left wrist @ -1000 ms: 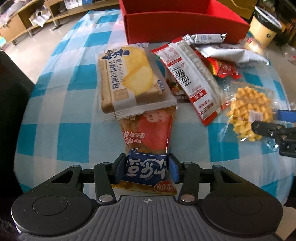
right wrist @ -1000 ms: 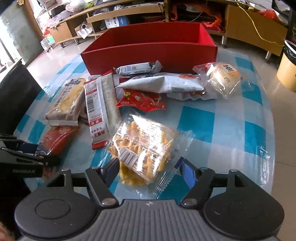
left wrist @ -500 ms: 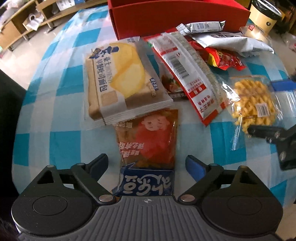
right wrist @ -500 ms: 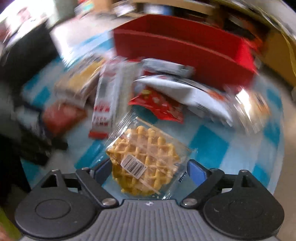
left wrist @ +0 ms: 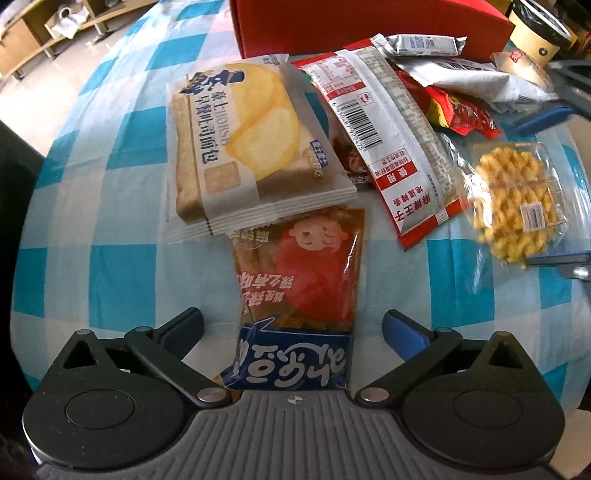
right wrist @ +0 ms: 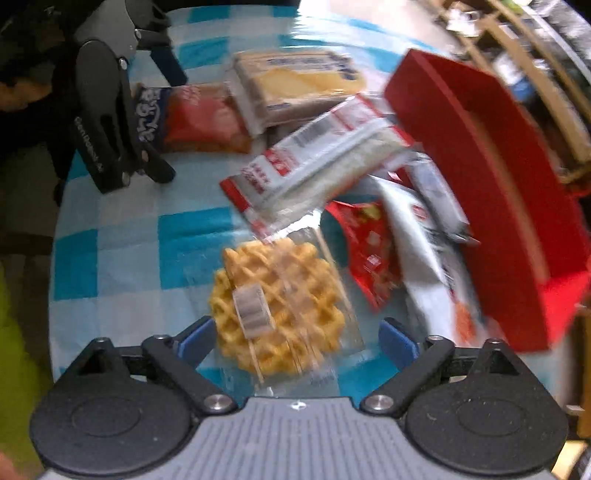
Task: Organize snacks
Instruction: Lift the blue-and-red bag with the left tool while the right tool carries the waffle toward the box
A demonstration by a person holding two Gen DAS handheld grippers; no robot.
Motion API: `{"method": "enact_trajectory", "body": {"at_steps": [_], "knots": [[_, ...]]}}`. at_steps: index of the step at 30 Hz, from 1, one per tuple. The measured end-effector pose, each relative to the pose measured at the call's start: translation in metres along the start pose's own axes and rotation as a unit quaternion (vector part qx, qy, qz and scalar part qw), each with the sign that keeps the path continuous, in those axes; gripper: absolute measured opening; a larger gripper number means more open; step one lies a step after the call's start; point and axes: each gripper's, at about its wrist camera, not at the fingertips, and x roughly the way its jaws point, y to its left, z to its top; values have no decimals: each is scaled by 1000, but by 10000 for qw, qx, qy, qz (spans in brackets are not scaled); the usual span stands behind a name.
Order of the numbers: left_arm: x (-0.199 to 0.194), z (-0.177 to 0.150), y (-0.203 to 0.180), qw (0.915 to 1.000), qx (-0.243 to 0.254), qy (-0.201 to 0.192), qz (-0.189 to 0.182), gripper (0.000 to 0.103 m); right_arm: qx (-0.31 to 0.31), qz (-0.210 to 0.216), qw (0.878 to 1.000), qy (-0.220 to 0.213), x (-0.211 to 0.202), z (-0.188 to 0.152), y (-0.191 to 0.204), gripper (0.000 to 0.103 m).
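A red and blue snack packet point(left wrist: 299, 280) lies flat on the checked tablecloth between the spread fingers of my left gripper point(left wrist: 293, 332). Its jaws are opening and the pads stand clear of the packet. A waffle in clear wrap point(right wrist: 277, 295) lies between the fingers of my right gripper point(right wrist: 297, 339), whose jaws are opening too, with no pad pressing on it. Behind them lie a bread packet point(left wrist: 247, 147) and a long red and white packet point(left wrist: 388, 140). The red box point(right wrist: 498, 206) stands at the far side.
A small red packet point(left wrist: 458, 110), a white bag point(left wrist: 476, 79) and a silver bar point(left wrist: 421, 44) are heaped in front of the box. A tan cup-shaped bin point(left wrist: 535, 33) stands beyond the table. A dark chair point(left wrist: 14, 177) is at the left edge.
My left gripper let go of the red and blue packet and its jaws spread wide. My right gripper rolled, so the box now sits on its right, and its jaws widened around the waffle.
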Motion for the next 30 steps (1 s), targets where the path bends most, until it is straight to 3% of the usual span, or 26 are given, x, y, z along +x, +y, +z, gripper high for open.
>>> {"method": "enact_trajectory", "body": {"at_steps": [3,10,13,15,17,18,21,25,30], "knots": [[1,0,-1,10000,12,-13,-2,103,316,233,9992,21,22,7,-6,101],[2,0,-3,10000,22,-61,14,103,1185,19,9908,-656,20,-14,-3,101],[-2,-3,-2,10000,6,-97,1,103,1657,-130,9851,-450,21,-10,3,101],[-5,-7,-2,9999,-30,-103,-12,102,1937,-247,9800,-397,16,-8,15,93],[-9,-10,-2,9999,-73,-128,-1,93,2100,-317,9762,-435,11,-8,27,75],[-13,-11,-3,9998,-70,-171,1,81,2178,-371,9743,-437,7,-7,31,75],[-22,-14,-2,9997,-144,-214,-4,64,2518,-453,9656,-469,1,-14,44,74],[-25,-17,0,9994,-306,-185,-47,57,3094,-482,9476,-631,-13,-28,49,73],[-32,-19,14,9977,-629,-201,-162,52,3677,-457,9215,-1166,-42,-43,42,73]]}}
